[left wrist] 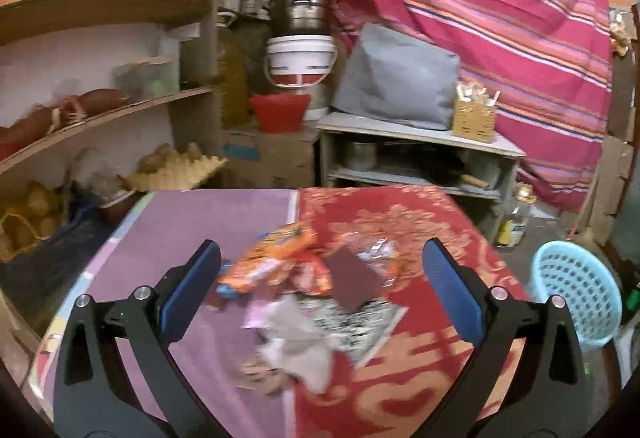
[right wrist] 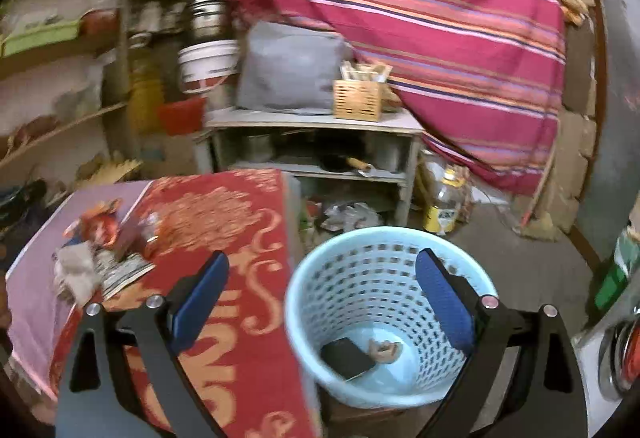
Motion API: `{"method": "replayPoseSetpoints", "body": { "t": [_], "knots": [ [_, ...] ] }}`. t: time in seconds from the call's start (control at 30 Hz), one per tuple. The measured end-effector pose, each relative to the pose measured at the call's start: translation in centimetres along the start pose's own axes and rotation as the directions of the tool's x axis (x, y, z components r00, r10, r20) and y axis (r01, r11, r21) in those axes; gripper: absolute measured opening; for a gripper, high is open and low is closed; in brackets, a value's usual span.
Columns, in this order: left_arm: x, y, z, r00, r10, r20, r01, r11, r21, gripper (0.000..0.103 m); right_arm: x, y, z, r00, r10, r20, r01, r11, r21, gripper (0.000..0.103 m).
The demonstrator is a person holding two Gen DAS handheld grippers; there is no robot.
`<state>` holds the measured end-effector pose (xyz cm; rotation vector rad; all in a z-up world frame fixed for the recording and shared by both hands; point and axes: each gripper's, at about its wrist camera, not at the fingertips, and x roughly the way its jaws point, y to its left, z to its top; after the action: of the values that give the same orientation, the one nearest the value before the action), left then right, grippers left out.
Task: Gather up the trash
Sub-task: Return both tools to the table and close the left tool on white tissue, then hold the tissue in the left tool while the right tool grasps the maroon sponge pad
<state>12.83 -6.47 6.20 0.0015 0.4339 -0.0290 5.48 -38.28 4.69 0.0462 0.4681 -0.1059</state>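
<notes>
A pile of trash lies on the table's red and purple cloth [left wrist: 420, 222]: an orange snack wrapper [left wrist: 276, 258], a dark maroon flat packet [left wrist: 352, 282], a clear wrapper [left wrist: 380, 254], printed paper [left wrist: 360, 322] and crumpled grey paper [left wrist: 296, 338]. My left gripper [left wrist: 320, 244] hovers open above the pile, holding nothing. A light blue basket [right wrist: 384, 278] stands on the floor beside the table. Inside it lie a dark flat item [right wrist: 346, 358] and a crumpled brownish scrap [right wrist: 384, 350]. My right gripper [right wrist: 322, 256] stands open and empty above the basket's left rim. The same trash pile [right wrist: 100, 250] shows at the left.
Wooden shelves [left wrist: 100, 110] full of goods stand left of the table. Behind it is a low grey shelf unit [left wrist: 420, 154] with a grey cushion and a wicker box. A striped pink cloth [left wrist: 500, 18] hangs at the back. A yellow-labelled bottle [right wrist: 444, 206] stands on the floor.
</notes>
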Motion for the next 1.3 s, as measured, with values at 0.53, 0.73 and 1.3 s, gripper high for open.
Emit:
{"method": "replayPoseSetpoints", "body": {
  "t": [0.53,0.73,1.3],
  "knots": [
    [3.2,8.2,-3.2,0.988,0.052,-0.147,-0.064,0.995,-0.08,0.097,3.7,9.1,-1.2,0.982,0.156,-0.103,-0.156,0.988,0.01,0.092],
    [5.7,5.3,-4.8,0.977,-0.01,-0.211,0.011,1.0,0.0,0.086,6.2,10.0,-2.3,0.984,0.124,-0.129,-0.127,0.992,-0.016,0.092],
    [7.8,4.5,-6.2,0.949,-0.113,-0.293,0.115,0.993,-0.013,0.019,6.9,11.9,-2.2,0.981,0.133,-0.137,-0.139,0.99,-0.034,0.092]
  ]
}}
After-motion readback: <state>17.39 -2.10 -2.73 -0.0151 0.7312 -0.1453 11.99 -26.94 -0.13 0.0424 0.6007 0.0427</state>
